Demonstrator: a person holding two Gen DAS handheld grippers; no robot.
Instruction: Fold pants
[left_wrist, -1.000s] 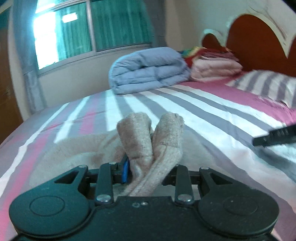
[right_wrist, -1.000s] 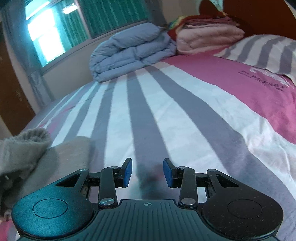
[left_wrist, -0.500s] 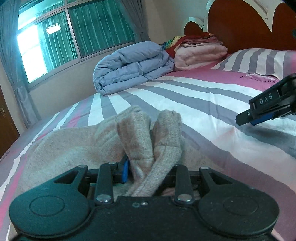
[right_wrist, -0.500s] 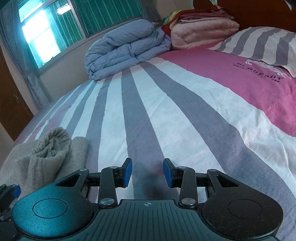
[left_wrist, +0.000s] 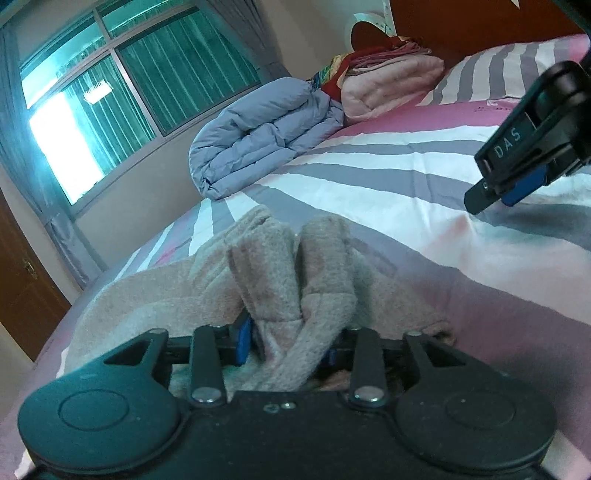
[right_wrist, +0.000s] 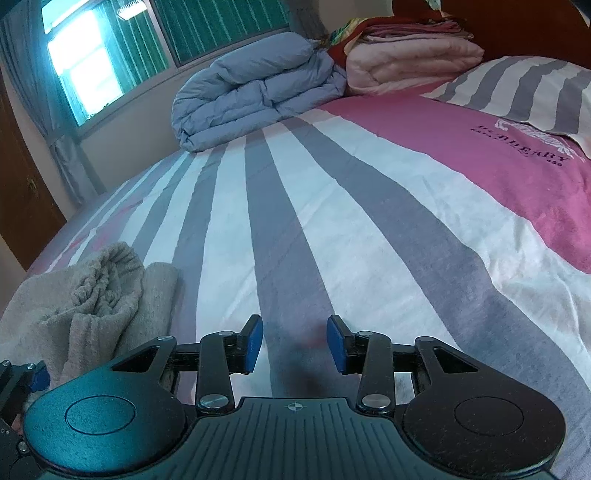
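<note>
**A:** Where are the pants?

**B:** The pants (left_wrist: 325, 258) lie heaped on the bed (right_wrist: 332, 221). A bunched part rises in two lobes right ahead of the left tongs (left_wrist: 286, 343). In the left view the cloth's outer border comes close to the bed's edge at 9 o'clock.

**A:** And those tongs, are they clenched?

**B:** No, released. Their jaws have just been opening. The bunched cloth sits between them, and the one pad (left_wrist: 243, 341) that shows stands just off it.

**A:** The other pair?

**B:** The right tongs (right_wrist: 294, 341) gape over bare striped sheet with nothing between them. From them the pants are at 9 o'clock, with a straight folded side facing the tongs.

**A:** How much open room is there?

**B:** Plenty. From 11 to 3 o'clock the sheet is flat and bare, well out toward the head of the bed. A rolled duvet (right_wrist: 251, 96) closes it off at 11 o'clock. Stacked blankets (right_wrist: 410, 55) touch the duvet at 1 o'clock, and a pillow (right_wrist: 517, 88) lies at 2 o'clock. All three are well apart from the pants.
</note>
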